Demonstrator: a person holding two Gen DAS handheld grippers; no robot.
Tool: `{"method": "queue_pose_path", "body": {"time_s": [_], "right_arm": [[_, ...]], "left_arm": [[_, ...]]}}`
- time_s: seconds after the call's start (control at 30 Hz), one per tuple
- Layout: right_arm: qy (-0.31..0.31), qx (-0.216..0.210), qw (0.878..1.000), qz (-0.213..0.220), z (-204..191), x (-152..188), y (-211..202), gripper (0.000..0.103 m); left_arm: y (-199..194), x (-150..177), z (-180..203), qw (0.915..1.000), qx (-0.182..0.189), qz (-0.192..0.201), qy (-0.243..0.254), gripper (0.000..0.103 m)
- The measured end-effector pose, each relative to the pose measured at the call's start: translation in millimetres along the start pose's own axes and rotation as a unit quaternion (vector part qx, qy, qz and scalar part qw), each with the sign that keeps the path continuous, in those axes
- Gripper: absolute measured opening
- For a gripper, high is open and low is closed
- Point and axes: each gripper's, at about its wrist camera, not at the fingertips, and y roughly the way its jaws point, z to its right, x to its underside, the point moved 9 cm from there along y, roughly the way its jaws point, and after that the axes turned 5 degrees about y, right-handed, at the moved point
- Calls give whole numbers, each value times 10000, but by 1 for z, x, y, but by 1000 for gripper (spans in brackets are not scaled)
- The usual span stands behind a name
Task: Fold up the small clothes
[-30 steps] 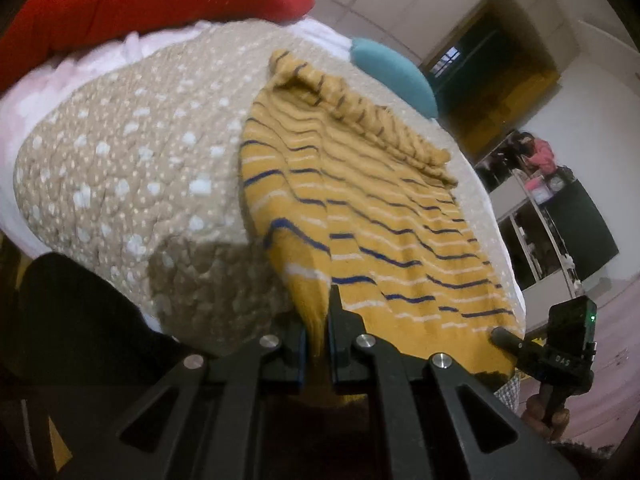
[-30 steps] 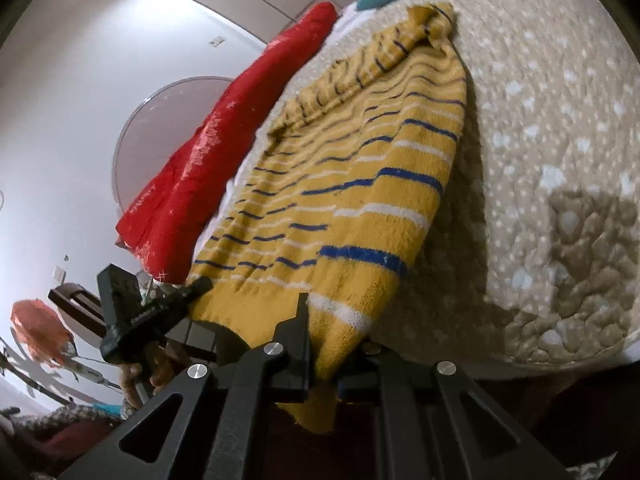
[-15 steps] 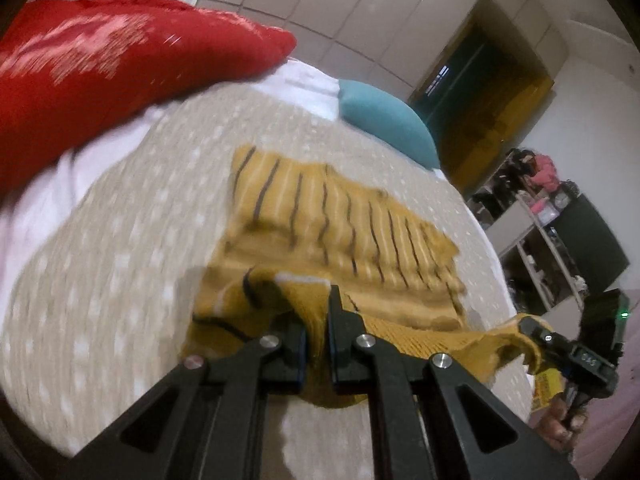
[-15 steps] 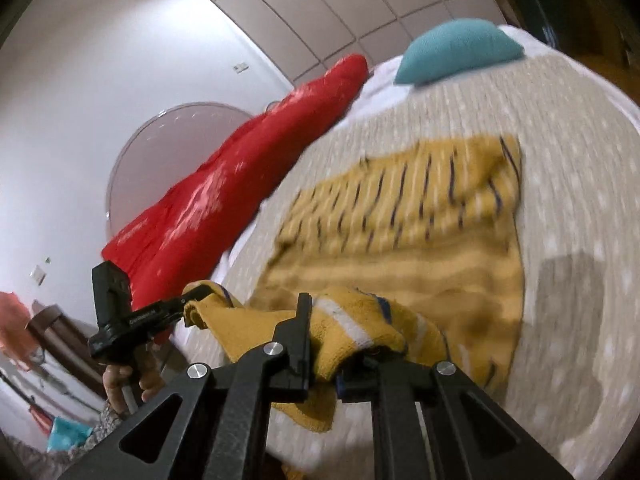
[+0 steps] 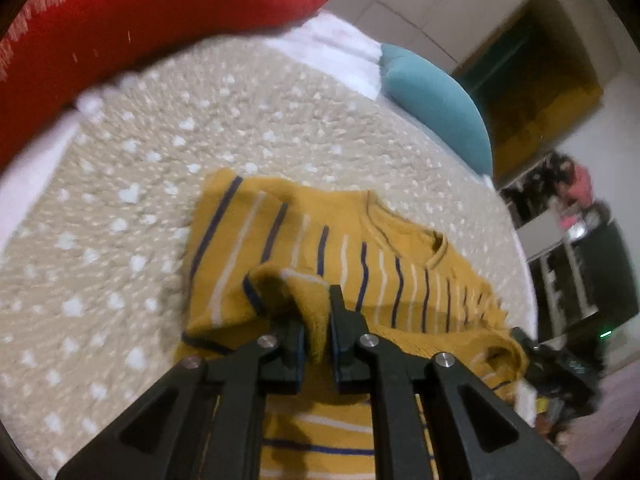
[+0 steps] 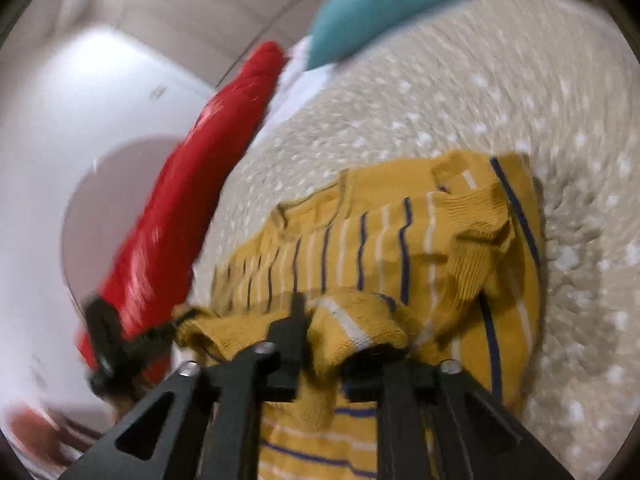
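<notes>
A small mustard-yellow sweater (image 5: 360,256) with blue and white stripes lies on a beige quilt (image 5: 140,200) with white spots. Its near hem is lifted and carried over the body toward the neckline. My left gripper (image 5: 316,332) is shut on one hem corner. My right gripper (image 6: 340,344) is shut on the other hem corner; the sweater (image 6: 400,240) bunches over its fingers. Each gripper shows at the edge of the other's view, the right one (image 5: 560,364) and the left one (image 6: 116,344).
A red pillow (image 5: 120,28) lies along the far left of the bed and a teal cushion (image 5: 436,100) at the far end. Shelves and dark furniture (image 5: 580,240) stand beyond the bed's right side. The right wrist view is motion-blurred.
Both grippers lifted the sweater's hem off the near bed edge and carried it forward over the body, toward the neckline. The sweater now lies half doubled on itself.
</notes>
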Motion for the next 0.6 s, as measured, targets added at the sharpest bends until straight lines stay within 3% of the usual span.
{"method": "queue_pose_path", "body": {"time_s": [0.23, 0.33, 0.37, 0.43, 0.47, 0.6], "right_arm": [[1140, -414, 9926, 73, 34, -45, 26, 53], [1620, -847, 9831, 70, 40, -57, 30, 71], [1769, -981, 9793, 100, 41, -61, 29, 75], [1926, -1121, 9747, 153, 43, -68, 27, 78], [1909, -1110, 9752, 147, 42, -70, 28, 79], [1738, -873, 9803, 334, 39, -84, 18, 79]], "left_arm": [[16, -30, -11, 9921, 861, 21, -914, 23], [10, -44, -16, 9785, 1460, 304, -1421, 48], [4, -50, -22, 9725, 1567, 498, -1647, 61], [-3, -56, -35, 9650, 1614, 707, -1943, 65], [-6, -59, -39, 9650, 1585, 718, -1960, 65], [-19, -55, -43, 9824, 961, 701, -1439, 65]]}}
